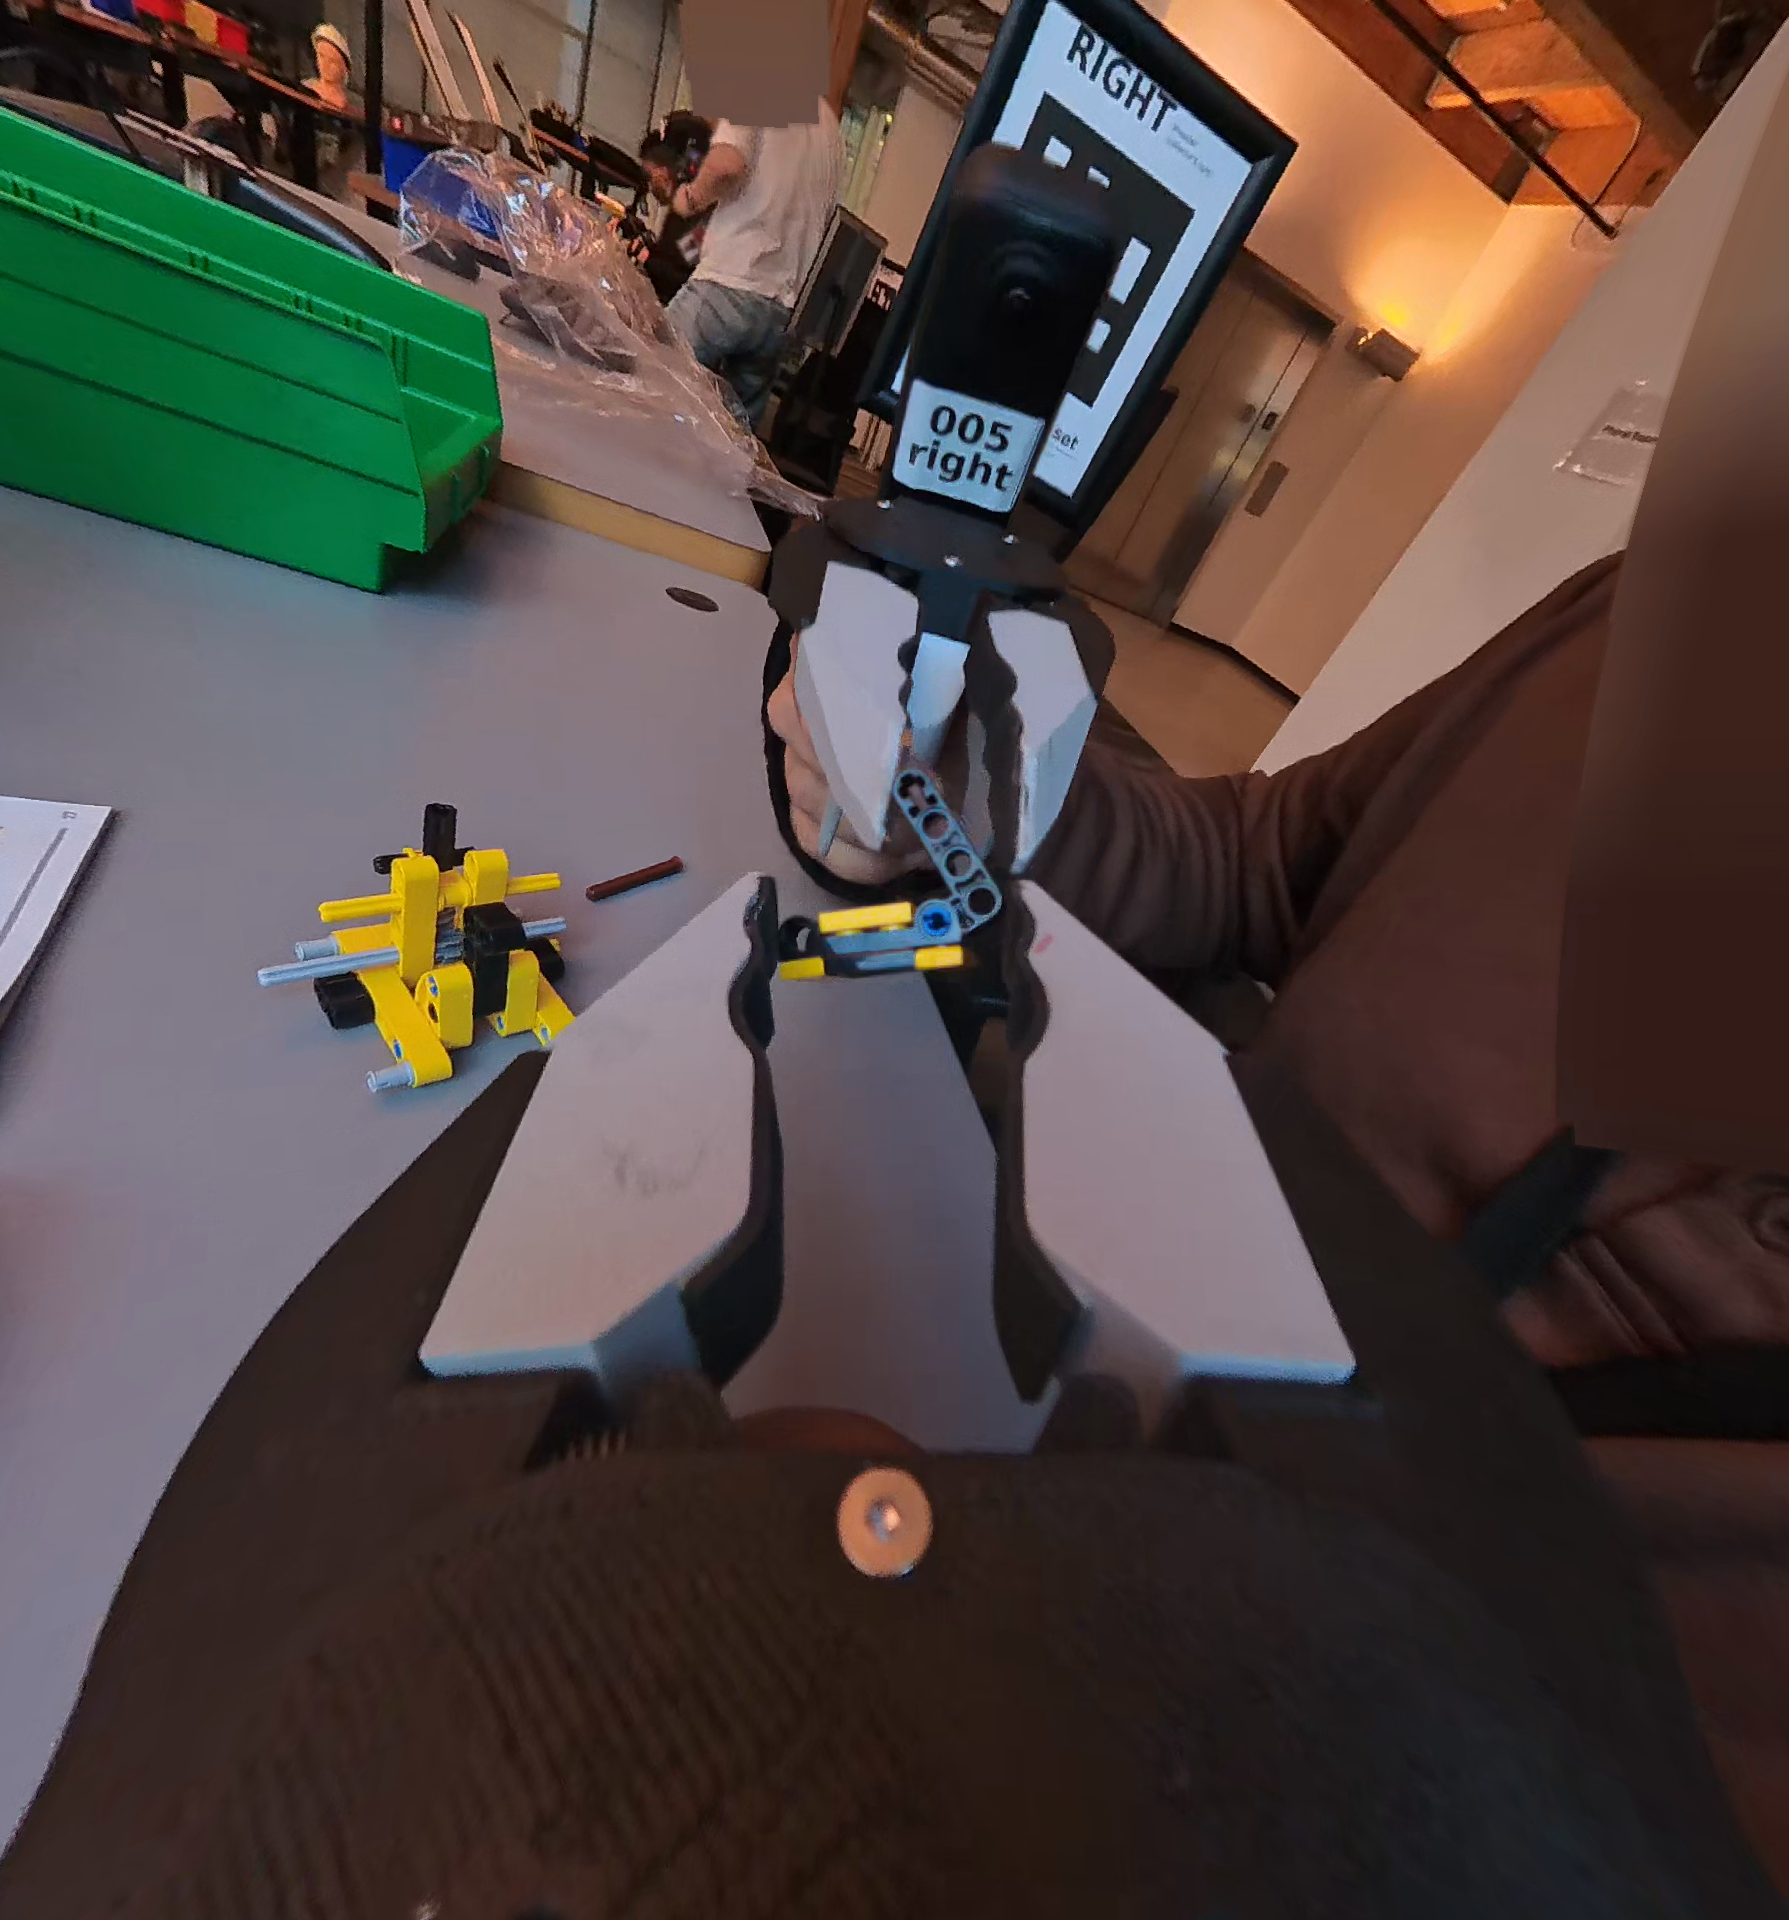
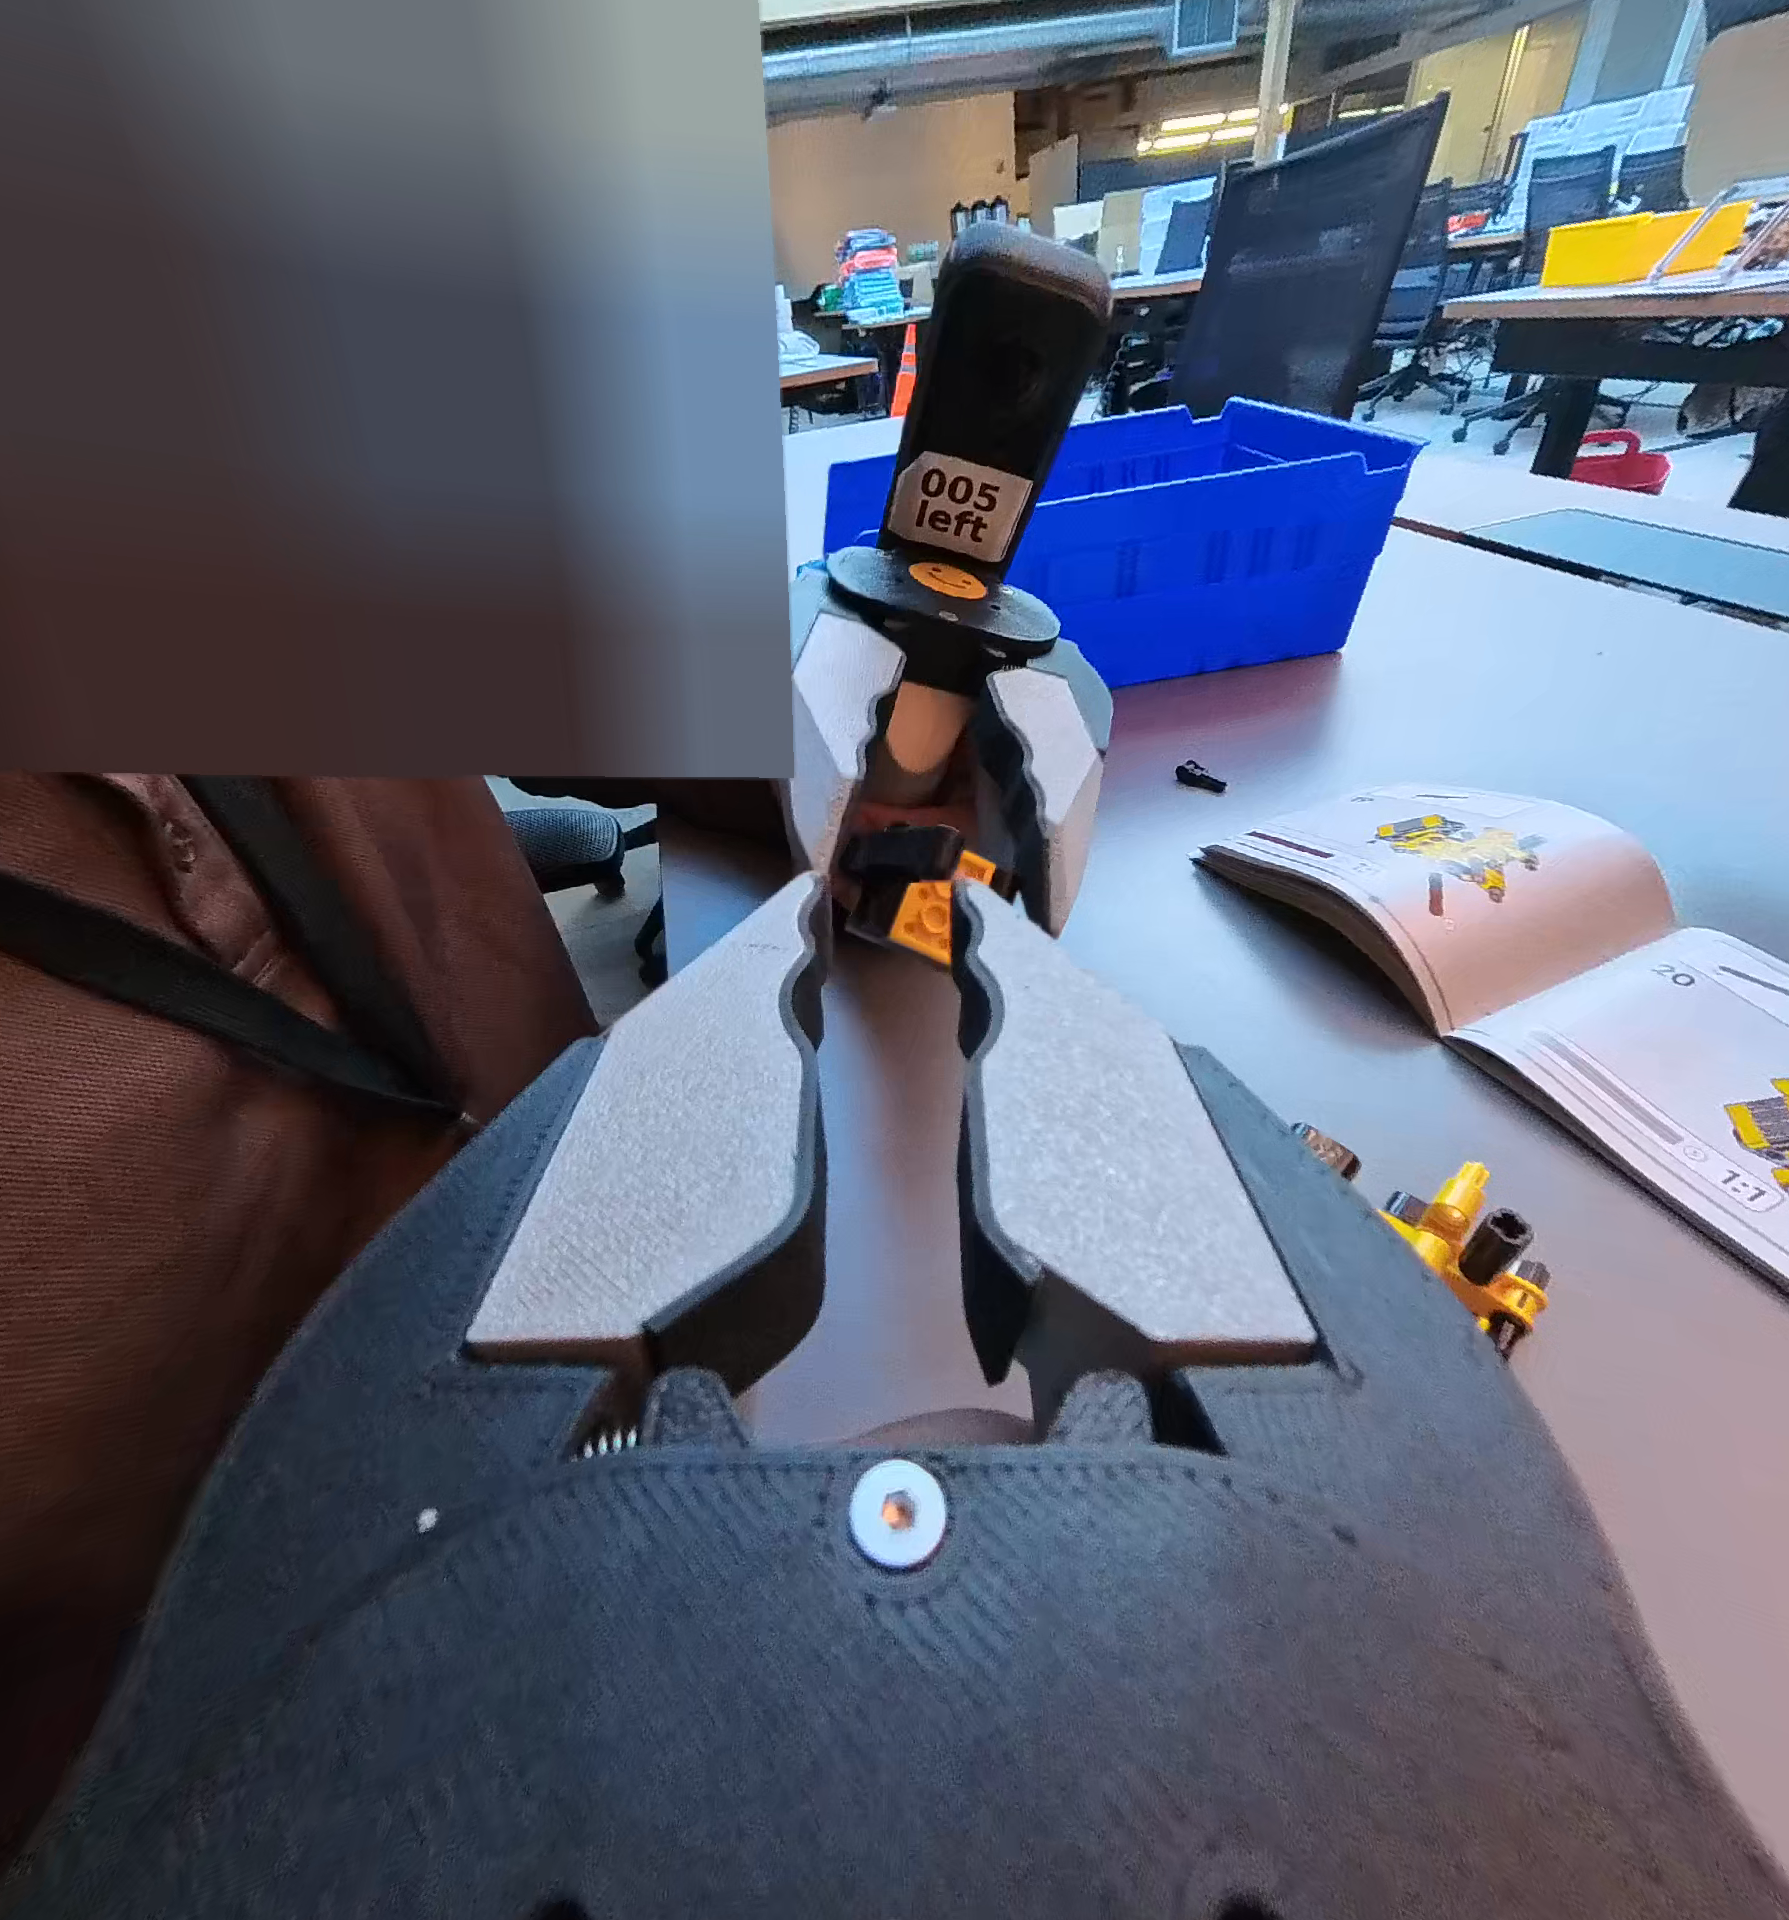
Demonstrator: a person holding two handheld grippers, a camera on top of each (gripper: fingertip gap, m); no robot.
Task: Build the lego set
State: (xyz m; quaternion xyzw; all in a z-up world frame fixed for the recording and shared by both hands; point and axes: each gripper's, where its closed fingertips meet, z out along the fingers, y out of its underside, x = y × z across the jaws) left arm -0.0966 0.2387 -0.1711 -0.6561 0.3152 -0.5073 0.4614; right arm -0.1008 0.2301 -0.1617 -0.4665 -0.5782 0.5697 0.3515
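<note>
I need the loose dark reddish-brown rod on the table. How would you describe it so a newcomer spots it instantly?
Start at the green bin on the grey table, then drop to the yellow and black lego assembly in front of it. Just right of that assembly lies the rod, flat and alone. It is the only loose piece there, thin, dark reddish-brown, where its neighbours are yellow, black and grey.

The grey bench [image 1: 194,665] carries a green bin [image 1: 194,384] along its far left edge. A yellow and black lego assembly [image 1: 433,945] with grey axles sits near the middle, a dark red axle [image 1: 633,879] lying just beside it. An open instruction booklet [image 2: 1492,935] lies flat, with a blue bin [image 2: 1212,540] behind it. Between them rests a small black piece [image 2: 1199,775], perhaps a connector.
</note>
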